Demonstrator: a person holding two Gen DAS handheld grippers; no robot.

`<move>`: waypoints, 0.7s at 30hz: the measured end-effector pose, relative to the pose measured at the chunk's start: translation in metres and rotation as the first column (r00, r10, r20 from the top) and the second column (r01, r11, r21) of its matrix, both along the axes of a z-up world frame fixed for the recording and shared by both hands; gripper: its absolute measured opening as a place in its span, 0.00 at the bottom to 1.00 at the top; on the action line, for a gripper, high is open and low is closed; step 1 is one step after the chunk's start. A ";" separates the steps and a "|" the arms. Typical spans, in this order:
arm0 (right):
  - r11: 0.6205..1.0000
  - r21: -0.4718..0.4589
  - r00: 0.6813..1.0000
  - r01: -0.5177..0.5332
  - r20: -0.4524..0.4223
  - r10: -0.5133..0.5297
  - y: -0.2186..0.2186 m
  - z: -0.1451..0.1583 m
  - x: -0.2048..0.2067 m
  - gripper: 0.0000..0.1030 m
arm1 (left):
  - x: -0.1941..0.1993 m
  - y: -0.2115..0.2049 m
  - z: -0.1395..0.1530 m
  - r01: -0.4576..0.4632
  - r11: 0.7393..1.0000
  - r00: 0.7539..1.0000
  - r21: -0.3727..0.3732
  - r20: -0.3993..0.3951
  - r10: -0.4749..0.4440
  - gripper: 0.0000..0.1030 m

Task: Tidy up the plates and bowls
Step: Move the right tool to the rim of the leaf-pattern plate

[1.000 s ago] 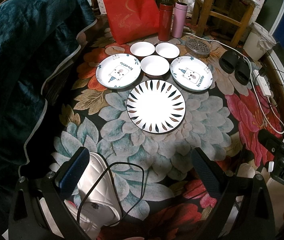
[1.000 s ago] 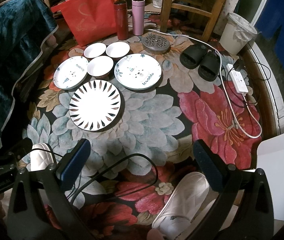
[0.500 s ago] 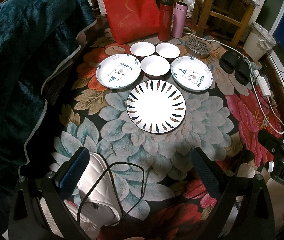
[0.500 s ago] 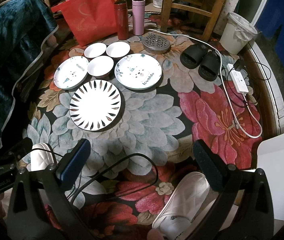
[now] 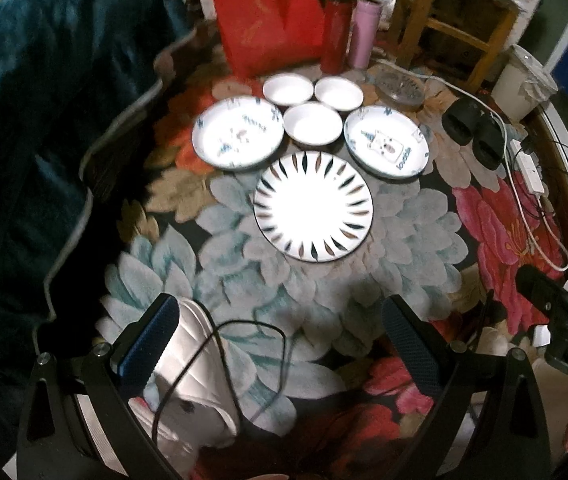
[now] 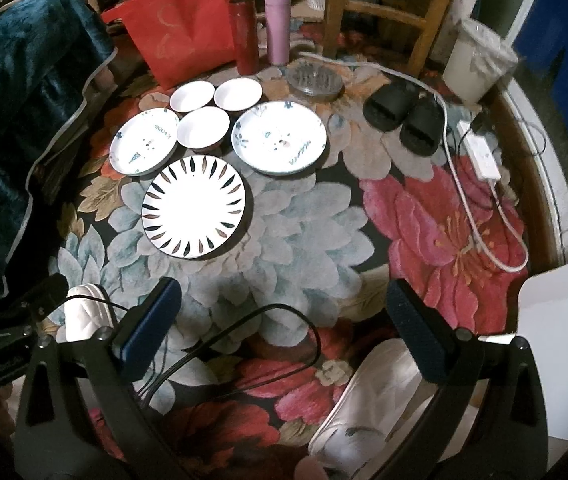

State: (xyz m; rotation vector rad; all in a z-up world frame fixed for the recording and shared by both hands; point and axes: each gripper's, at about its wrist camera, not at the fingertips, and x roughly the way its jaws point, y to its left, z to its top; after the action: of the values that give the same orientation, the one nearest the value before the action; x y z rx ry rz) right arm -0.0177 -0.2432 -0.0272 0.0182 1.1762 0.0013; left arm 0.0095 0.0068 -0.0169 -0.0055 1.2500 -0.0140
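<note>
**Fingers spread wide, nothing held**

Fingers of the left gripper (image 5: 279,324) were spread wide and empty; the petal-rimmed plate (image 5: 313,205) was seen flat ahead on the carpet (image 5: 396,220).

The right gripper (image 6: 284,312) was likewise parted, empty; three white bowls (image 6: 203,127) were clustered between two bear plates (image 6: 279,137).

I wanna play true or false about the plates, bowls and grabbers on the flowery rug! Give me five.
1. Three small white bowls sit between two bear-print plates. True.
2. The big white plate with dark petal marks is stacked on a bowl. False: it lies flat on the floral rug.
3. The left gripper holds a bowl. False: it is open and empty.
4. The right gripper is open. True.
5. The red cloth bag lies on the plates. False: it stands behind them.
</note>
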 end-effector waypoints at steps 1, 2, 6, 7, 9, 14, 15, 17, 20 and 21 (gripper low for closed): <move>1.000 0.013 1.000 0.004 -0.019 -0.004 0.001 -0.001 0.004 1.00 | 0.005 0.002 -0.002 -0.016 1.000 1.000 -0.012 -0.017 0.015 0.98; 0.999 0.032 0.999 0.006 -0.041 -0.004 0.003 -0.001 0.009 1.00 | 0.013 0.005 -0.004 -0.033 0.999 0.999 -0.018 -0.028 0.032 0.98; 0.999 0.035 0.998 -0.037 -0.055 0.039 0.012 0.000 0.041 1.00 | 0.051 0.011 -0.017 -0.029 0.998 1.000 0.049 -0.008 0.030 0.98; 0.998 0.039 0.997 -0.046 -0.056 0.048 0.014 -0.002 0.050 1.00 | 0.062 0.014 -0.022 -0.028 0.998 1.000 0.057 -0.008 0.029 0.97; 0.995 0.061 0.994 -0.074 -0.071 0.078 0.015 -0.008 0.071 1.00 | 0.082 0.019 -0.035 -0.034 0.997 0.999 0.067 -0.016 0.036 0.97; 0.989 0.101 0.986 -0.110 -0.113 0.122 0.031 -0.043 0.115 0.99 | 0.126 0.030 -0.076 -0.016 0.999 0.999 0.049 -0.037 0.017 0.97; 0.987 0.122 0.984 -0.105 -0.130 0.120 0.028 -0.054 0.125 0.99 | 0.134 0.032 -0.087 -0.004 0.999 0.999 0.041 -0.047 0.005 0.97; 0.984 0.155 0.979 -0.093 -0.168 0.118 0.026 -0.077 0.141 0.99 | 0.145 0.036 -0.109 0.010 0.999 0.998 0.033 -0.056 -0.008 0.97; 0.975 0.203 0.968 -0.090 -0.213 0.133 0.026 -0.118 0.161 0.98 | 0.162 0.046 -0.147 -0.007 1.000 0.997 -0.002 -0.083 0.007 0.96; 0.972 0.217 0.964 -0.087 -0.229 0.137 0.025 -0.130 0.167 0.97 | 0.166 0.049 -0.156 -0.019 1.000 0.996 -0.020 -0.089 0.017 0.94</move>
State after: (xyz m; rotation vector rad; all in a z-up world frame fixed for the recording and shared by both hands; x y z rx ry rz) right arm 0.1490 -0.2177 -0.1575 0.1370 1.4169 0.2270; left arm 0.1756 0.0557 -0.1733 -0.0360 1.3391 -0.0111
